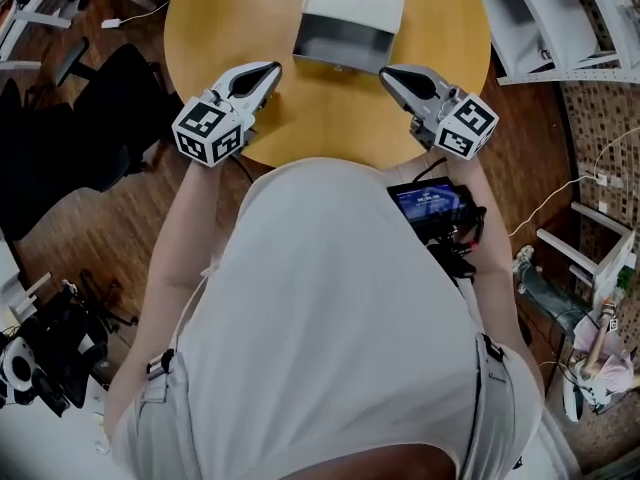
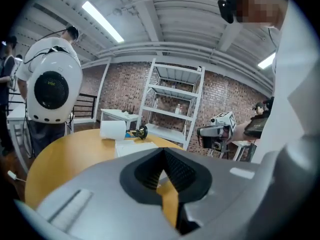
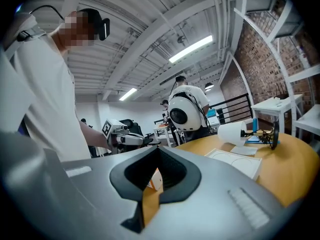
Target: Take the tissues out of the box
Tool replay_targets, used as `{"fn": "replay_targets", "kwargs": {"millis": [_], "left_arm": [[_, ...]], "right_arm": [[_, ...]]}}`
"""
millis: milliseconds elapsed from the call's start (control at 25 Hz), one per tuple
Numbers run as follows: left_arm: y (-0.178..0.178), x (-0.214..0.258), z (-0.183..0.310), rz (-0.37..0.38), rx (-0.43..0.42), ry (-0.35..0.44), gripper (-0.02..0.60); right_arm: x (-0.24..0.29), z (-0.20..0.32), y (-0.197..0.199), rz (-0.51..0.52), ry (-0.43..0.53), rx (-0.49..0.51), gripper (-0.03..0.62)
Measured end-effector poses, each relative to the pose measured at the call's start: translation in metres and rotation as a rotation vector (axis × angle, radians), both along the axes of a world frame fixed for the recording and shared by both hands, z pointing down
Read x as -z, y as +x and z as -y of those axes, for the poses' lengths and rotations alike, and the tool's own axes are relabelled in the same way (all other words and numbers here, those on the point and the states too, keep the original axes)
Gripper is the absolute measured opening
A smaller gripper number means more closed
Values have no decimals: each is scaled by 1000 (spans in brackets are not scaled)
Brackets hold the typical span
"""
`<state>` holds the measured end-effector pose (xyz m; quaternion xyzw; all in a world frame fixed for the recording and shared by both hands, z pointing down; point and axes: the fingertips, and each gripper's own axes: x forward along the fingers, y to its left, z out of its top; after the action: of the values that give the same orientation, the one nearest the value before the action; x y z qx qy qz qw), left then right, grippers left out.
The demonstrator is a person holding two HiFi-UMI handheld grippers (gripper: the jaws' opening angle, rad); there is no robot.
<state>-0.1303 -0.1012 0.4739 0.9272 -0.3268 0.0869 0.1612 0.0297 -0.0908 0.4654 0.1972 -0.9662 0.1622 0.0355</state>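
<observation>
Yellow wood of the round table [image 1: 205, 38] lies under both grippers, which are held low over its near edge. The left gripper [image 1: 268, 71] has its jaws pressed together with nothing between them; its own view shows the black pads [image 2: 176, 170] meeting in a closed V. The right gripper [image 1: 386, 74] matches it, jaws together and empty, its tips pointing ahead and slightly inward toward the left gripper.

The tissue box [image 1: 350, 13] rests on the table ahead of both grippers, in line with the gap between their tips and touching neither. Its long axis runs crosswise, from the left gripper's side to the right gripper's side. Its white face is up and its grey long side faces back toward the grippers.

From the left gripper [image 2: 162, 151] the box [image 2: 134, 147] shows just beyond the jaw tips, with a white paper roll [image 2: 113, 129] farther ahead. From the right gripper [image 3: 157, 150] the box [image 3: 235, 160] sits ahead and off to the right.
</observation>
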Motion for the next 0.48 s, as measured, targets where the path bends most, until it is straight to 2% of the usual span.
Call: {"fn": "replay_targets", "kwargs": {"millis": [160, 480], "left_arm": [[8, 5, 0, 16, -9, 54, 0], [18, 11, -2, 25, -38, 60, 0]], "right_arm": [[1, -1, 2, 12, 27, -14, 0], [7, 4, 2, 22, 31, -18, 0]]}}
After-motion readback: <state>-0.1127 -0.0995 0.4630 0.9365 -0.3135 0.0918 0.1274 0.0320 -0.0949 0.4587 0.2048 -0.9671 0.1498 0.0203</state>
